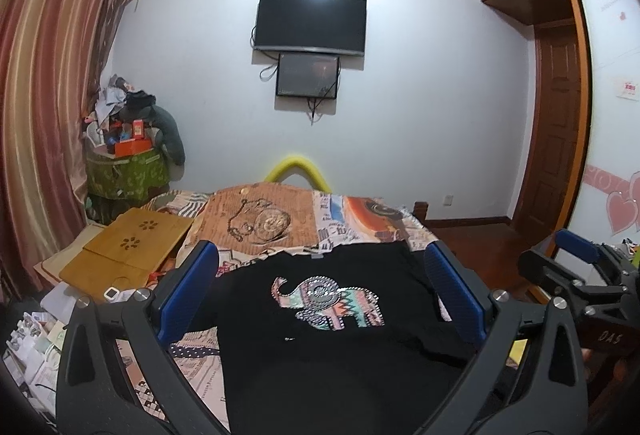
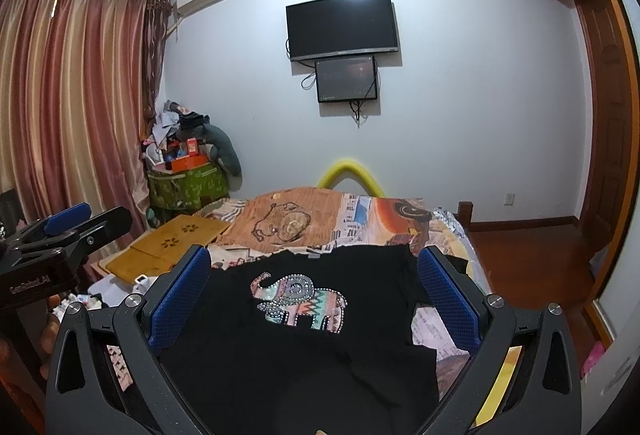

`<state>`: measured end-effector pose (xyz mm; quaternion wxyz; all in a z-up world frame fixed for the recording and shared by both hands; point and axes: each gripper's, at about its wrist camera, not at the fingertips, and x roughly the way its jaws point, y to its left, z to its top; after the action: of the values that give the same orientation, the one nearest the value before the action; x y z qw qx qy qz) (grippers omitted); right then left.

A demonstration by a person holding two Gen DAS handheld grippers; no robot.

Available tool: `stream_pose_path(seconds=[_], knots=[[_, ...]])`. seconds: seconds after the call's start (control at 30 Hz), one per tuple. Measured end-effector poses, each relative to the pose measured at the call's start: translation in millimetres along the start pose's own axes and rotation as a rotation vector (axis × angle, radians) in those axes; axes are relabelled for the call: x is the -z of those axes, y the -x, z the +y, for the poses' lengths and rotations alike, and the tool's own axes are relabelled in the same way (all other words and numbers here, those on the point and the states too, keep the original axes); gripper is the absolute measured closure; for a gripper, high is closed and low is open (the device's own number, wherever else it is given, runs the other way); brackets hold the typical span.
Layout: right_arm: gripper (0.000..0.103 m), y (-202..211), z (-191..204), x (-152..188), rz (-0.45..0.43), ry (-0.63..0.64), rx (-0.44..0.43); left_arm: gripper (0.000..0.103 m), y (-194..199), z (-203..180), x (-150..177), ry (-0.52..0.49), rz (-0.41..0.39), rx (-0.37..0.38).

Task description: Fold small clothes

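A small black T-shirt (image 1: 320,347) with a colourful elephant print (image 1: 332,303) lies spread flat on the bed, collar toward the far wall. It also shows in the right wrist view (image 2: 296,347). My left gripper (image 1: 320,287) is open and empty, held above the shirt with its blue pads (image 1: 188,291) wide apart. My right gripper (image 2: 314,291) is open and empty too, above the shirt. The right gripper shows at the right edge of the left wrist view (image 1: 580,267); the left gripper shows at the left edge of the right wrist view (image 2: 60,231).
The bed has a patterned quilt (image 1: 272,223). A bamboo lap tray (image 1: 128,251) lies on its left side, with papers (image 1: 36,339) beside it. A cluttered green bin (image 1: 128,171) stands by the curtain. Wooden floor (image 2: 532,255) and a door (image 1: 560,123) are to the right.
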<state>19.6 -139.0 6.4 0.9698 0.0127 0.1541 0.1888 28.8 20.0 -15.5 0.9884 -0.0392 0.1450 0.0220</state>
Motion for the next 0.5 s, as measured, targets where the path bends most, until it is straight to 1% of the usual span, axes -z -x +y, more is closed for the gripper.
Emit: stream_pose_path(seconds=[0.1, 0.27, 0.37, 0.43, 0.47, 0.5], knots=[[0.0, -10.9, -2.3, 1.1, 0.015, 0.0, 0.014, 0.0, -20.0, 13.3, 0.0, 0.005, 0.027, -0.024], [0.001, -39.4, -11.2, 1.2, 0.041, 0.019, 0.035, 0.0, -63.8, 48.8, 2.8, 0.023, 0.096, -0.077], [0.001, -59.2, -16.9, 2.4, 0.065, 0.038, 0.042, 0.0, -99.0, 78.4, 7.1, 0.047, 0.17, -0.117], [0.001, -72.6, -21.0, 3.1, 0.078, 0.053, 0.043, 0.0, -124.5, 104.3, 14.3, 0.067, 0.235, -0.163], [0.002, -77.2, -22.4, 3.2, 0.086, 0.06, 0.043, 0.0, -135.2, 114.6, 18.6, 0.074, 0.262, -0.183], [0.007, -83.0, -24.2, 3.4, 0.094, 0.067, 0.043, 0.0, -151.6, 131.0, 25.5, 0.083, 0.305, -0.213]])
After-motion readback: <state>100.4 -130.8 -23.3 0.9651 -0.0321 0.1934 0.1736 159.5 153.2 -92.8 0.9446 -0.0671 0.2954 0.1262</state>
